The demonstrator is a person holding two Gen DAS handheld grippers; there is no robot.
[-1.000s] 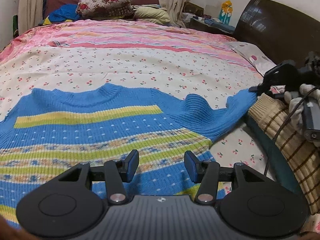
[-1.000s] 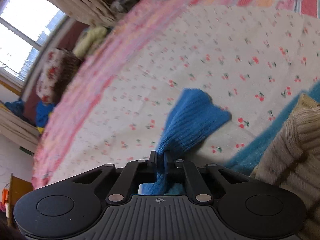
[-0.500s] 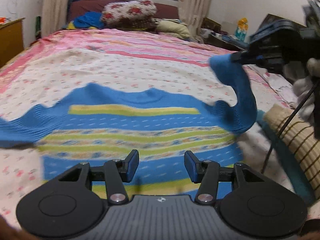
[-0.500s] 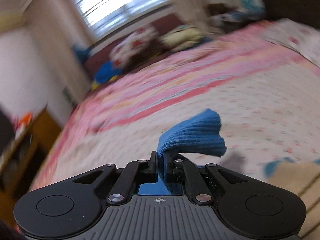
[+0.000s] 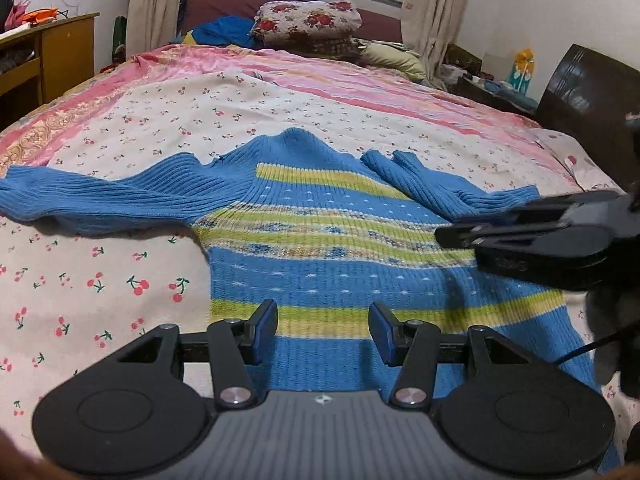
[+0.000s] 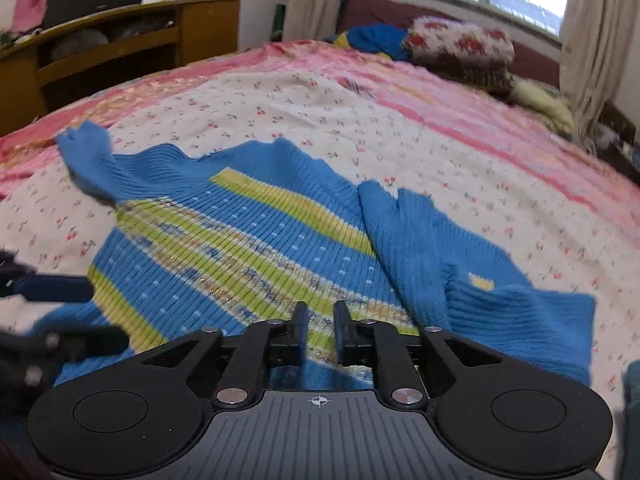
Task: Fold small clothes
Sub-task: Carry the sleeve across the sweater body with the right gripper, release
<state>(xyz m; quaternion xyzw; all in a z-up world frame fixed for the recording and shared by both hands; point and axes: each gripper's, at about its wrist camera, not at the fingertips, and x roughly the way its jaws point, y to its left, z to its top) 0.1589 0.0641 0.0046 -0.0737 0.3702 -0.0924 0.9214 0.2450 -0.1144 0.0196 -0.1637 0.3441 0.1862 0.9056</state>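
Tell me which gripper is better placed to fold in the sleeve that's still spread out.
Left, probably. The unfolded sleeve stretches out on the left side of the sweater, nearer the open, empty left gripper. The right gripper, jaws just opening and empty, sits by the folded sleeve.

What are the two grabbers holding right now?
Nothing. The right gripper has just been opening, nothing between its jaws. The left gripper is open over the sweater.
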